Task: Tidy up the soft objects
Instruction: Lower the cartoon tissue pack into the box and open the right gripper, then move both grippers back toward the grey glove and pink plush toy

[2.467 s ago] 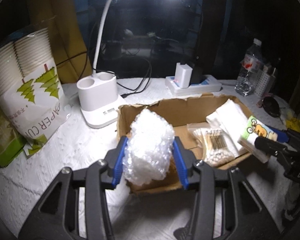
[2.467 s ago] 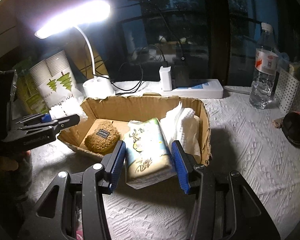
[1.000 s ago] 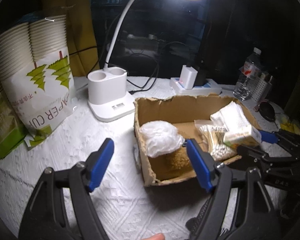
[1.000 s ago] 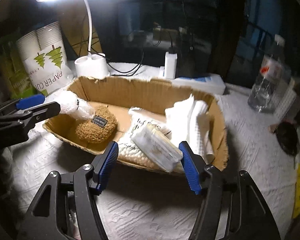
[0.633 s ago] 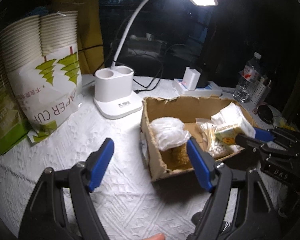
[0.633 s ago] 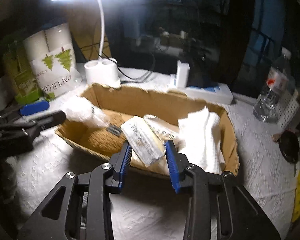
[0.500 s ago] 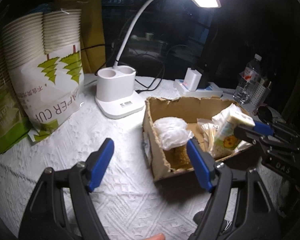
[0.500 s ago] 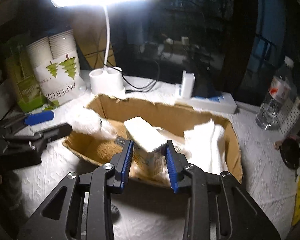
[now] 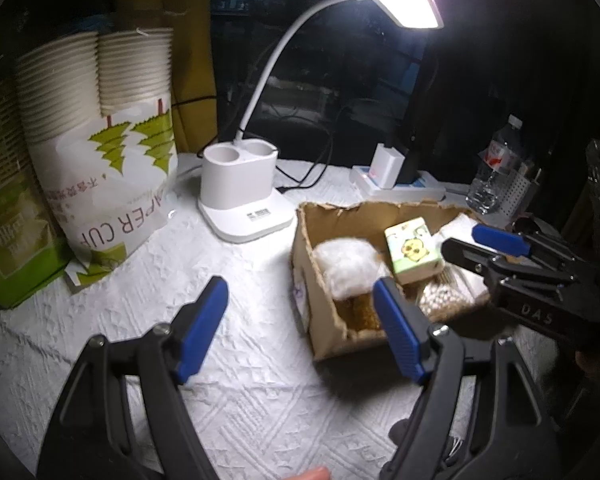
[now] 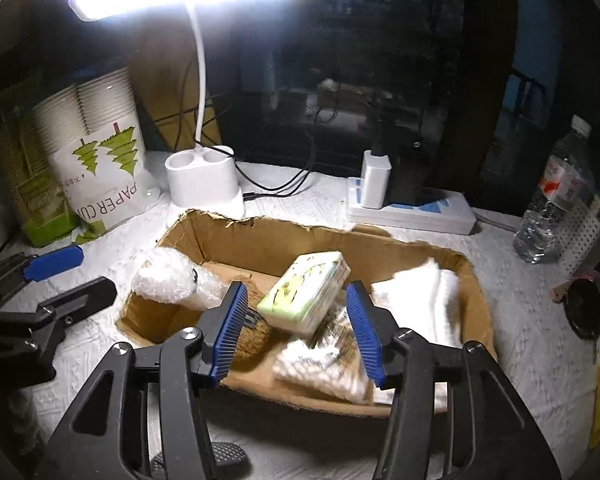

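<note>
A torn cardboard box [image 10: 228,236] [image 9: 312,264] stands on the white cloth. It holds a bubble-wrap bundle [image 10: 168,276] [image 9: 346,264], a brown fuzzy pad [image 10: 256,334], a bag of cotton swabs [image 10: 320,368] and folded white towels [image 10: 420,300]. A green tissue pack [image 10: 306,294] [image 9: 412,254] lies tilted on top of them. My right gripper [image 10: 296,330] is open just in front of the pack, not touching it. My left gripper [image 9: 300,328] is open and empty over the cloth, left of the box.
A white desk lamp [image 9: 240,196] stands behind the box. A bag of paper cups [image 9: 100,152] and a green package [image 9: 12,248] are at the left. A power strip [image 10: 412,208], a water bottle [image 10: 556,200] and a perforated holder [image 10: 584,236] stand at the back right.
My right gripper has opened and let go of the tissue pack, which now lies tilted in the box. My left gripper stays open and has drawn back a little to the left.
</note>
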The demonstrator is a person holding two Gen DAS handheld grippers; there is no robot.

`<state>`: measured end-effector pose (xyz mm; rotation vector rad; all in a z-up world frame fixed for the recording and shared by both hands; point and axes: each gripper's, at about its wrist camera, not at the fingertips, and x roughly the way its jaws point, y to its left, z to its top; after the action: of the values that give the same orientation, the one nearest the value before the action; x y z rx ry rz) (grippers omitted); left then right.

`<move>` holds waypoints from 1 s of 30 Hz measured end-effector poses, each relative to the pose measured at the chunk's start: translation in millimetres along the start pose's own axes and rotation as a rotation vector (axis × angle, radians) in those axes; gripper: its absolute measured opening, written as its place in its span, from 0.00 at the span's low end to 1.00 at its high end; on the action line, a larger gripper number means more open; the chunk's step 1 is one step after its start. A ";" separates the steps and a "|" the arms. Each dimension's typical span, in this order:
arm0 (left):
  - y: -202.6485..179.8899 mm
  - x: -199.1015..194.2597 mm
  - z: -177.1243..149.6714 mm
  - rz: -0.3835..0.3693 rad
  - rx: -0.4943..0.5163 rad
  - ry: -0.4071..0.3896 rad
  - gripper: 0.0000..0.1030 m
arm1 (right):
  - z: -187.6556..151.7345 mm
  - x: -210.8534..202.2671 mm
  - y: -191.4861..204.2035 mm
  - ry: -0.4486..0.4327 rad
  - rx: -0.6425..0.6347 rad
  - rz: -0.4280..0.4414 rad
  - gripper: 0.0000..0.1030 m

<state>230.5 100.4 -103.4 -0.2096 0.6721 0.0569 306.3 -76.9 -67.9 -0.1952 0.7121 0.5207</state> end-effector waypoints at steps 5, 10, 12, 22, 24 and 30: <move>-6.2 -10.2 -0.1 0.004 0.010 -0.012 0.74 | -4.2 -11.1 -4.9 -0.007 0.011 -0.008 0.53; -17.5 -24.4 -2.4 -0.001 0.030 -0.029 0.74 | -9.6 -29.5 -4.7 -0.021 0.015 -0.002 0.53; -22.0 -30.8 -4.0 -0.003 0.039 -0.036 0.74 | -12.8 -37.8 -2.7 -0.028 0.015 0.004 0.53; -36.5 -61.2 -14.4 -0.013 0.053 -0.064 0.74 | -26.1 -70.7 6.4 -0.058 0.023 0.025 0.53; -38.7 -67.3 -17.0 -0.015 0.056 -0.071 0.74 | -28.5 -77.6 8.5 -0.066 0.022 0.028 0.53; -44.1 -83.9 -24.5 -0.020 0.067 -0.088 0.74 | -36.6 -95.2 14.0 -0.081 0.021 0.033 0.53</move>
<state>155.2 53.4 -62.1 -0.1480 0.5828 0.0240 217.6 -114.5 -31.8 -0.1421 0.6428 0.5493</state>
